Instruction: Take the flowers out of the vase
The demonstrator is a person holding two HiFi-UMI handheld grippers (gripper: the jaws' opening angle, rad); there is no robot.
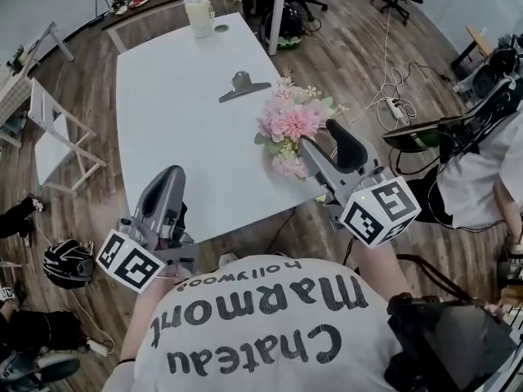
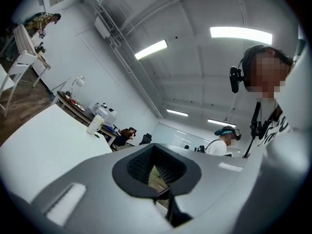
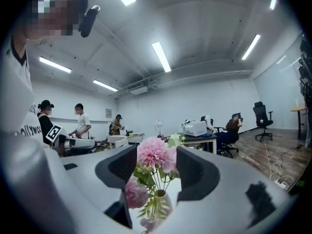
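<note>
A bunch of pink flowers point(image 1: 290, 121) stands at the front right edge of the white table point(image 1: 180, 121). In the right gripper view the flowers point(image 3: 153, 152) rise from a small pale vase point(image 3: 160, 204); in the head view the blooms hide the vase. My right gripper point(image 1: 320, 141) is open beside the bunch. From its own camera the right gripper point(image 3: 155, 167) frames the flowers between its dark pads, and the pads do not press on them. My left gripper point(image 1: 169, 178) is held off the table's front left edge, its jaws together on nothing point(image 2: 157, 172).
A metal clip point(image 1: 239, 84) lies mid-table; a white jug point(image 1: 198, 16) and small lid point(image 1: 221, 29) stand at the far end. A white folding chair point(image 1: 57, 137) is left of the table. Cables point(image 1: 392, 96) run on the floor to the right. People stand in the background.
</note>
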